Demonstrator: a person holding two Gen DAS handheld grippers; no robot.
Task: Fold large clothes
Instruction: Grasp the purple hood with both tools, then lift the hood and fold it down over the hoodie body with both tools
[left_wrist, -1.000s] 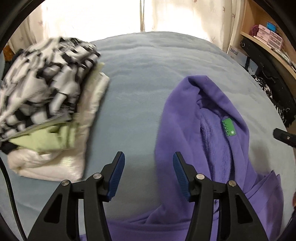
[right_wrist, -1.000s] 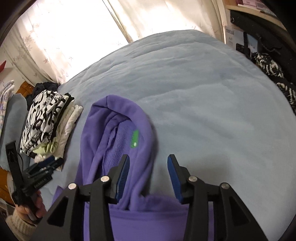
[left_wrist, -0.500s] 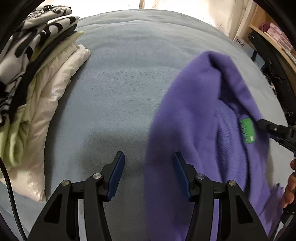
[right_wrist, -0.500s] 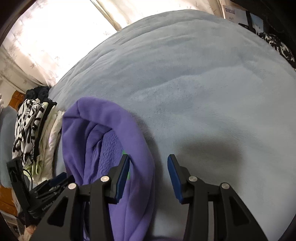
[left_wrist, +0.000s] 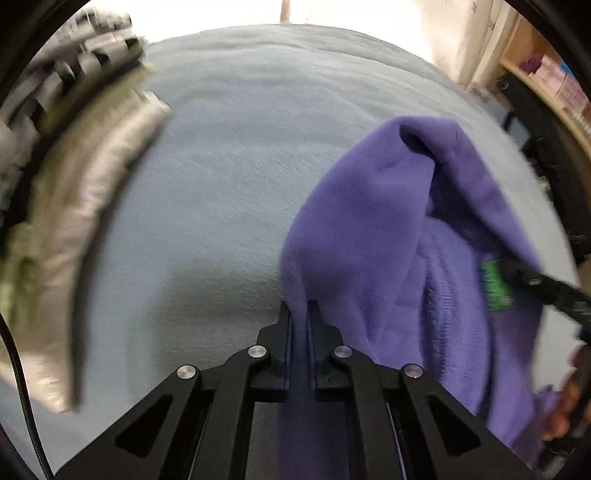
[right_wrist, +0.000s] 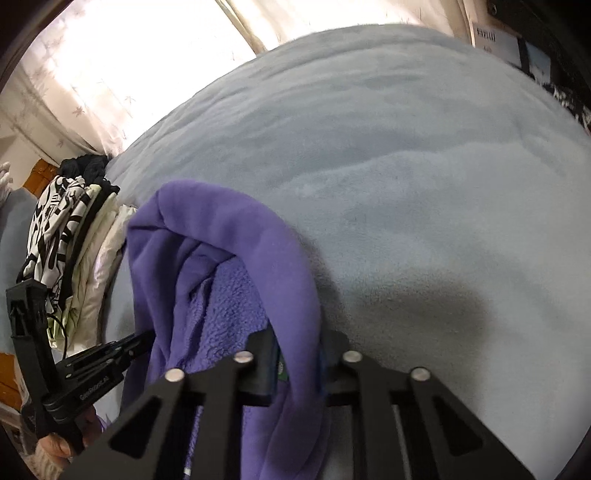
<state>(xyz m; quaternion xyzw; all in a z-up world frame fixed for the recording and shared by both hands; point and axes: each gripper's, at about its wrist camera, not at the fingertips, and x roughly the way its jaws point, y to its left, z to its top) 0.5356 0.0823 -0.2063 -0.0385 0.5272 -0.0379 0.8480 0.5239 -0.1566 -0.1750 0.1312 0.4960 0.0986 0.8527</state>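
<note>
A purple fleece hoodie (left_wrist: 373, 229) lies on the pale blue bed cover (left_wrist: 221, 177), hood pointing away, with a green neck label (left_wrist: 495, 284). My left gripper (left_wrist: 299, 317) is shut on the hood's left edge. In the right wrist view my right gripper (right_wrist: 295, 354) is shut on the right edge of the hoodie (right_wrist: 229, 266) near the neck. The left gripper (right_wrist: 122, 347) shows at the lower left of that view. The right gripper's fingers (left_wrist: 543, 284) reach in beside the label in the left wrist view.
A pile of folded clothes (right_wrist: 74, 240), black-and-white patterned on top with cream and light green below, sits at the left of the bed; it is blurred in the left wrist view (left_wrist: 74, 177). Wooden shelves (left_wrist: 546, 85) stand at the right. Curtains (right_wrist: 110, 74) hang behind the bed.
Both grippers went from open to shut on the hood's edges, left on the left edge, right on the right edge near the label. Both moved closer to the hood.
</note>
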